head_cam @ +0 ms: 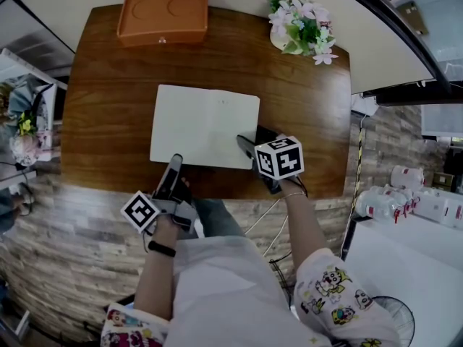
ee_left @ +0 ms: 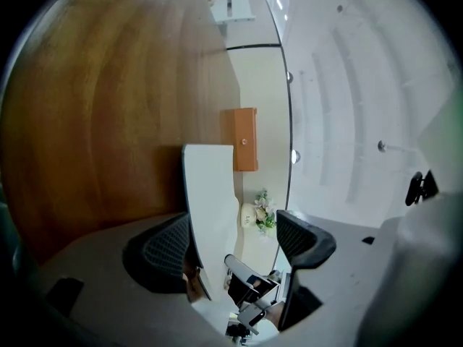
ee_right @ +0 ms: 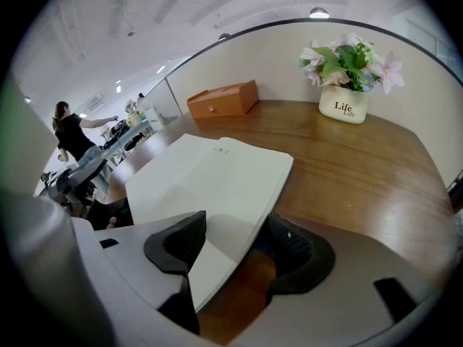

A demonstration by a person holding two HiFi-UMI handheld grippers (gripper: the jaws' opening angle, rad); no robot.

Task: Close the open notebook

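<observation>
**Status.** Task not completed. No page is lifted, so the whole closing fold is left to do.

**Near edge.**
- The left gripper (head_cam: pixel 173 166) is at the near edge of the table (head_cam: pixel 108 107), by the near left corner of the notebook (head_cam: pixel 202 121). Its jaws are wide apart and clamp nothing. That corner lies in the gap, close to one jaw.
- The right gripper (head_cam: pixel 249 139) is at the notebook's near right corner. Its jaws are spread, one above the right page and one outside the page edge. They are not pressed onto the paper.

**Centre.** The notebook lies open and flat, both pages up.

**Far edge.** An orange box (head_cam: pixel 163 18) sits at the far left and a flower pot (head_cam: pixel 300 31) at the far right, both well apart from the notebook.

**Not determinable.**
- The notebook's cover is not shown.
- Whether the right gripper's outer jaw is under the page edge or only beside it.
- Whether the left jaw touches the paper.
- The small mark on the right page is illegible.
</observation>
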